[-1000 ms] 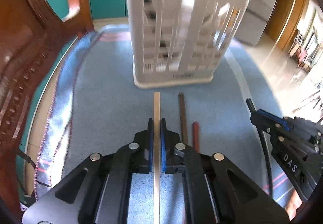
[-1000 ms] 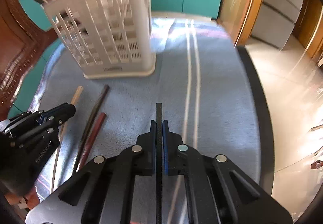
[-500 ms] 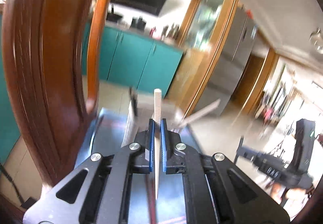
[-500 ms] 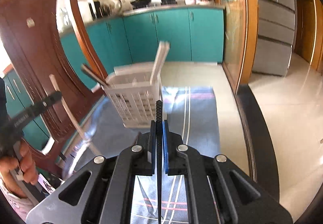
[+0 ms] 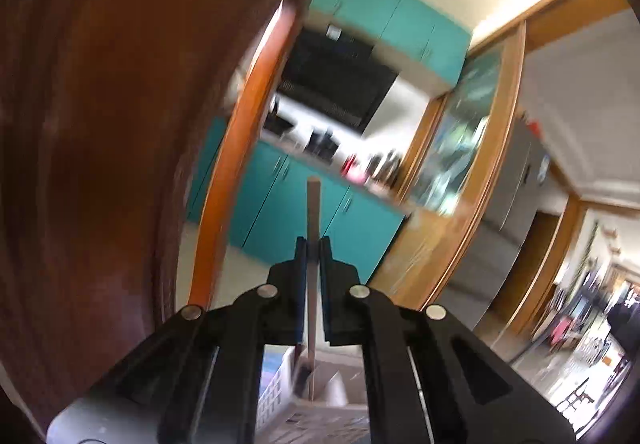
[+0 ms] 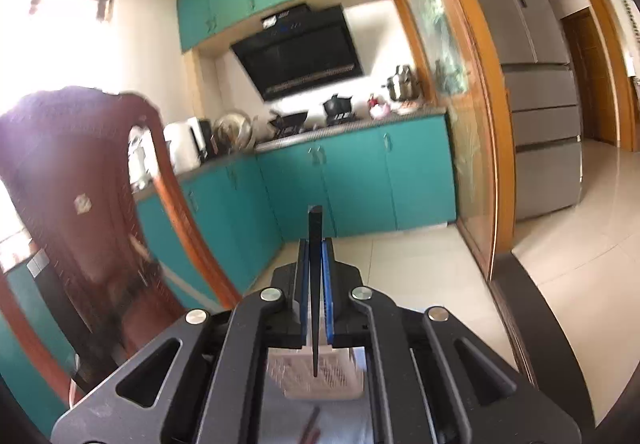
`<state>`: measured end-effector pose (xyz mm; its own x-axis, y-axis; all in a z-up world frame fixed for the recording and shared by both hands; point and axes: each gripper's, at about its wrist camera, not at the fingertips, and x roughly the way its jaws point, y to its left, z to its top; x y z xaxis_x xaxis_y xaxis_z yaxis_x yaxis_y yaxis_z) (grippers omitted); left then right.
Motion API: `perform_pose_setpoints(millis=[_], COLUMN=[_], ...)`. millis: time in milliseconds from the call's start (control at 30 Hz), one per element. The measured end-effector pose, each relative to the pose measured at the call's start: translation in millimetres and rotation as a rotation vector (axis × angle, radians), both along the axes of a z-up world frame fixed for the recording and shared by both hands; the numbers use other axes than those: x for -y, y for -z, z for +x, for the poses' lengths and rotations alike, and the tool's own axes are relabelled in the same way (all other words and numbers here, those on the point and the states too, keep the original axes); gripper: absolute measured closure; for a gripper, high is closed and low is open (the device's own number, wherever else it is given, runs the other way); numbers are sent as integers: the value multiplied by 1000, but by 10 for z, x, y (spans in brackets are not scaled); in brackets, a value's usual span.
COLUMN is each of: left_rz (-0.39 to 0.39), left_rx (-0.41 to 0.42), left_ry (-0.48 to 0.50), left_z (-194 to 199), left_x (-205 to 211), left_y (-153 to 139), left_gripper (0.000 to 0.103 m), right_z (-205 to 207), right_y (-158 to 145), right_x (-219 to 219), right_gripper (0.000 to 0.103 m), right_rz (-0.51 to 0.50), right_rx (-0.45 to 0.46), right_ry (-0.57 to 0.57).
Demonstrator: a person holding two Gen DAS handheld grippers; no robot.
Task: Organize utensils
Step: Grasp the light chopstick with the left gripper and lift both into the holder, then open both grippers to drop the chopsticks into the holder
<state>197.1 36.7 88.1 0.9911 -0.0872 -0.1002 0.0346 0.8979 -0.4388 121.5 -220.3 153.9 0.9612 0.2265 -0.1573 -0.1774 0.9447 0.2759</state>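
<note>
White slatted basket (image 6: 320,380) sits below, contents blurred. Left tongs (image 5: 313,244) pinch a pale chopstick (image 5: 313,204); right tongs (image 6: 316,244) pinch a black chopstick (image 6: 315,228).

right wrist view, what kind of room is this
A home kitchen, most likely: teal cabinets under a counter, a black range hood above pots on the stove, and a grey fridge to the right.

Both my wrist cameras face nearly level across the kitchen; each catches the teal cabinets (image 5: 280,204) (image 6: 360,180) and range hood (image 5: 332,84) (image 6: 300,48).
</note>
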Motion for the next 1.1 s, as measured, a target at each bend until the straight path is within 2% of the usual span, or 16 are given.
perform_pose_setpoints(millis=[133,233,300,433,500,533,567,667,767,867,1000,1100], left_rz=[25,54,73,101,82,70,60,56,64,48,87,111], left_rx=[-73,-78,-85,-121,-128,-137,-137,-130,-134,-173,-252,-314], left_ry=[20,33,38,35,40,45,50,63,62,84,98,119], left_z=[187,263,233,196,178,188,129,26,-115,-252,-369,-390], left_x=[79,131,137,116,74,55,4,-50,-139,-216,-177,-107], left_y=[193,202,204,245,270,275,264,256,264,380,600,722], left_gripper=[96,96,96,96,86,69,64,63,63,63,63,63], right_z=[162,298,387,294,223,203,194,222,332,526,695,671], right_y=[104,266,389,244,110,38,0,-85,-8,197,515,649], right_x=[-60,-130,-139,-119,-116,-115,-122,-142,-193,-280,-348,-374], right_gripper=[96,96,96,96,96,96,96,96,96,96,96,96], right_rz=[30,21,49,74,73,71,70,65,39,-7,-38,-48], right_rx=[61,30,-19,15,56,76,89,127,157,119,23,-27], right_ry=[53,70,50,47,57,63,70,109,161,178,145,111])
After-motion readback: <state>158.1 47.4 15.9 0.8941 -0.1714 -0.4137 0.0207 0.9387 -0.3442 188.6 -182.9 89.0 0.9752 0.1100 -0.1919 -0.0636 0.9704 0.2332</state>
